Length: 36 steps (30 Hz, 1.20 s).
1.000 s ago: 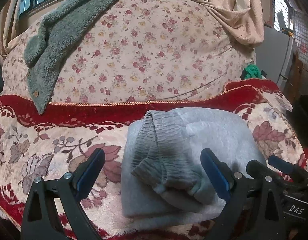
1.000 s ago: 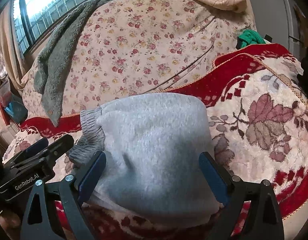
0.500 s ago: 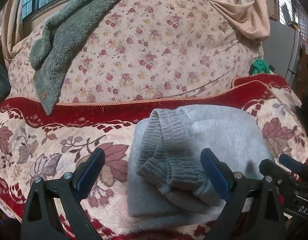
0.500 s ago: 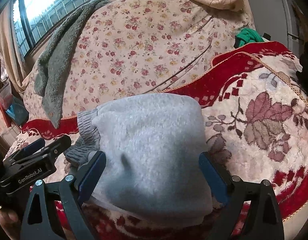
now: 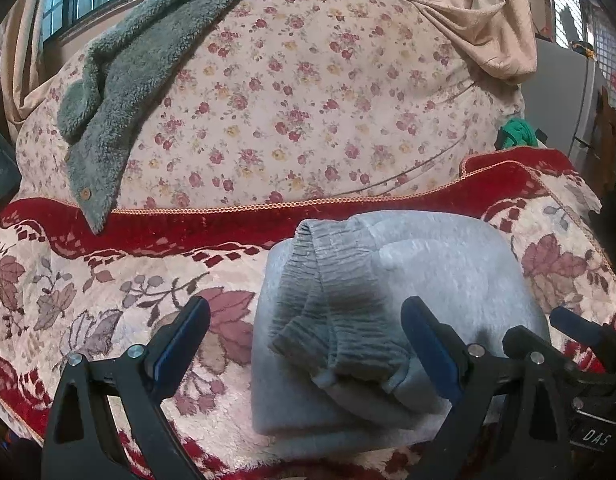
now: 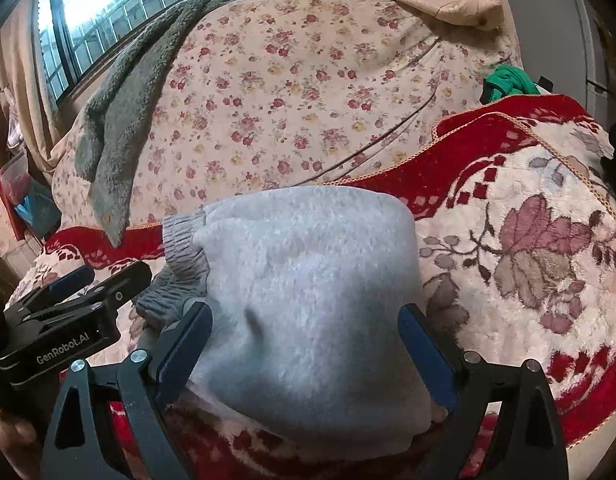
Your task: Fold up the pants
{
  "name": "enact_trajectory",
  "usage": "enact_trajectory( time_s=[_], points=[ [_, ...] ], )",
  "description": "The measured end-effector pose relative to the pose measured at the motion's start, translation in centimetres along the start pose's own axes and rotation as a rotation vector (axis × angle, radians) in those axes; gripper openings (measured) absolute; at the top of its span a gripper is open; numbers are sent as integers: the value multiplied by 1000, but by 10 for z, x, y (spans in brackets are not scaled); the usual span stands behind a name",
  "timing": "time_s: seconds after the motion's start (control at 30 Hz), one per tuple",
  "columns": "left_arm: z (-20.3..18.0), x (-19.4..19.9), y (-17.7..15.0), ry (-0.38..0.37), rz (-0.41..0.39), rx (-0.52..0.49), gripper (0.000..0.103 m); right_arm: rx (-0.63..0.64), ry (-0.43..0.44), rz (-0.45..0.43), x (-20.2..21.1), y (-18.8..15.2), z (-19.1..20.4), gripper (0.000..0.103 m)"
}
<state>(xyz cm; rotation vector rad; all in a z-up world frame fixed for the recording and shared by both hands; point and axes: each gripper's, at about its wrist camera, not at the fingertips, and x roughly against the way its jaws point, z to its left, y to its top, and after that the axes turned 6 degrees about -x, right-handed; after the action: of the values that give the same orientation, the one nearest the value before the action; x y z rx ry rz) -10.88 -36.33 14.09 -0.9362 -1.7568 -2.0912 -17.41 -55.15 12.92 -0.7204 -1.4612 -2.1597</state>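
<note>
Your left gripper (image 5: 303,344) and right gripper (image 6: 303,346) both gape, released; the folded pants (image 6: 308,300) lie between, cuffs (image 5: 332,304) toward nine o'clock, likely finished.

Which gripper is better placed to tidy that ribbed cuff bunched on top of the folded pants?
Left. The ribbed cuff lies between the left gripper fingers, which are open. The right gripper, also open, straddles the smooth part of the pants, with the cuff off to its left.
</note>
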Motion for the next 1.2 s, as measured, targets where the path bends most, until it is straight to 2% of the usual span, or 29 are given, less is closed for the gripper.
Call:
enact_trajectory(
  time_s=[1.2],
  points=[
    [-11, -6, -3, -12, 21, -18, 96, -38, 12, 9, -4, -2, -5, 97]
  ],
)
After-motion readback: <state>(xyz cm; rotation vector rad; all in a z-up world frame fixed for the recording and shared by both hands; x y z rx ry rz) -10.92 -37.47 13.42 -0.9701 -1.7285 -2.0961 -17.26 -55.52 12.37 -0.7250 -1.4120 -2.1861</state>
